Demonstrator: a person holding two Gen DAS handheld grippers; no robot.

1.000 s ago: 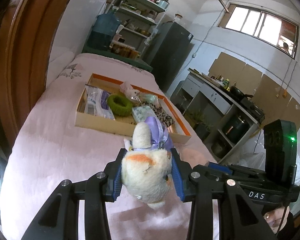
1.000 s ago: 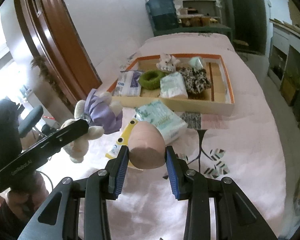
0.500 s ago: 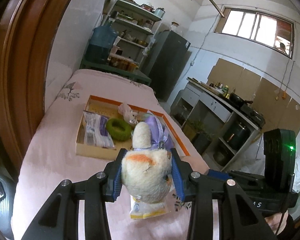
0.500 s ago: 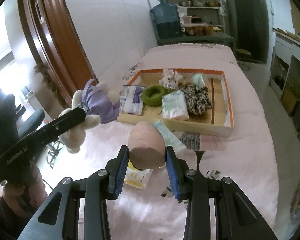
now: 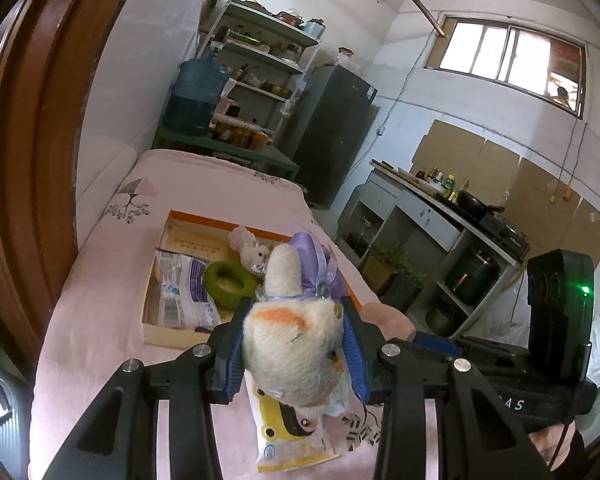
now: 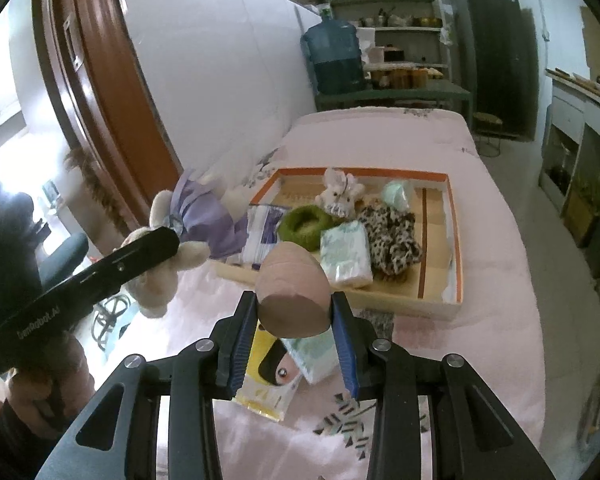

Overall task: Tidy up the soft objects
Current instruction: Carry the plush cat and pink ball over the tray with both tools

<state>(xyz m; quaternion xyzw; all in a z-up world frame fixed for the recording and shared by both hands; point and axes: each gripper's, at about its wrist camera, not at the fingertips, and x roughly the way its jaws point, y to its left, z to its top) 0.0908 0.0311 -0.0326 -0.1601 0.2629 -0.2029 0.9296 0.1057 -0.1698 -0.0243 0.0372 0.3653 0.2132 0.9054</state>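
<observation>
Above bed near edge | bunny (image 5: 296,344) clamped by left gripper (image 5: 296,354) | pink sponge (image 6: 294,294) squeezed by right gripper (image 6: 296,344) | both light, soft; mid-body hold judged best

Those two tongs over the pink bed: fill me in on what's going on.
A person is tidying soft things into the shallow box on the bed. The left tongs are closed on a plush rabbit in a purple dress; the right tongs are closed on a pink egg-shaped squishy. Both are held above the bed, short of the box, which already holds a green ring, tissue packs and a leopard-print scrunchie. A yellow packet lies outside it.
</observation>
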